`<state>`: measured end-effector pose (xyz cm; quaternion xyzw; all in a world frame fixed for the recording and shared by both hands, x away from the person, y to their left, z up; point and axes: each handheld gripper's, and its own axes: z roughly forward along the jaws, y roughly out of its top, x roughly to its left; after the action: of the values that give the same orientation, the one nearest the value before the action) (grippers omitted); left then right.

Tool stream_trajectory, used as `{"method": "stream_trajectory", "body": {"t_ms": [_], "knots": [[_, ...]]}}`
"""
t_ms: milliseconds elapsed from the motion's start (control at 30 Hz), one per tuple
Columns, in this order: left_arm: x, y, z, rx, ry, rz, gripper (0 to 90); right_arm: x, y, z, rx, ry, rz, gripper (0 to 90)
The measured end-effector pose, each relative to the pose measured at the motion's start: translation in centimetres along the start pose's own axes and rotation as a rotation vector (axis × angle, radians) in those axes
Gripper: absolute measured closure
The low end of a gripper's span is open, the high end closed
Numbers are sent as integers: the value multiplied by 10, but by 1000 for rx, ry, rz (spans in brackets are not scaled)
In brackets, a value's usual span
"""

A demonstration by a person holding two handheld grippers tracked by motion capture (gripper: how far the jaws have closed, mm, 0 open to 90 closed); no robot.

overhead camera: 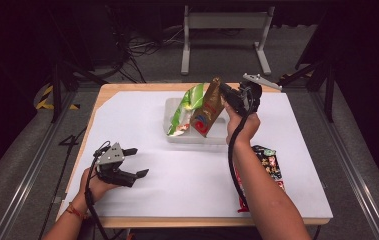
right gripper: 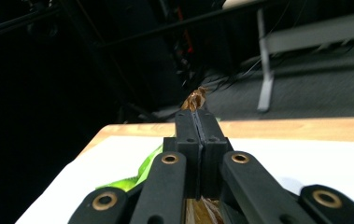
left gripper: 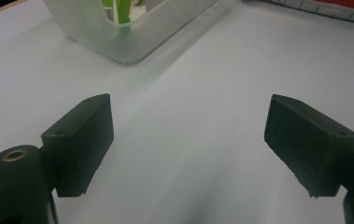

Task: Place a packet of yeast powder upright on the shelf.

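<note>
The right gripper (overhead camera: pixel 225 93) pinches one brown bag (overhead camera: pixel 208 107) tight. The left gripper (overhead camera: pixel 136 162) is wide open, holding nothing. One green bag (overhead camera: pixel 187 107) sits in one tray (overhead camera: pixel 169 107).

Your right gripper (right gripper: pixel 196 122) has its jaws pressed together on the brown snack bag (right gripper: pixel 196 99); the crinkled top edge pokes out just past your fingertips (right gripper: pixel 187 125). Green bag (right gripper: pixel 144 169) sits below-left of the fingers. White table sheet (right gripper: pixel 305 158) lies underneath.

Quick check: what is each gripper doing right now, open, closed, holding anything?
Left gripper: open, nothing between its jaws, low over the white sheet.
Right gripper: shut on the top edge of the brown snack bag over the clear tray.
</note>
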<state>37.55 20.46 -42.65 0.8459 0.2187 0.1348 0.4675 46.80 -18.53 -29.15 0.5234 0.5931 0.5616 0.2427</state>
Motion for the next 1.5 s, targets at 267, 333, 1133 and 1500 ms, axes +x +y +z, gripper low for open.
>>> {"method": "stream_trajectory", "body": {"t_ms": [267,333,1133,1500], "knots": [[0,1,0,-6,-6,5,166,11,-4,5,-56,-44,-15,895],[-1,1,0,-5,-9,6,166,14,-9,8,-77,-68,-25,893],[0,-1,1,5,-17,4,165,1,-38,8,50,118,-192,855],[-1,0,2,8,-12,4,157,-16,-39,0,132,195,-221,655]]}}
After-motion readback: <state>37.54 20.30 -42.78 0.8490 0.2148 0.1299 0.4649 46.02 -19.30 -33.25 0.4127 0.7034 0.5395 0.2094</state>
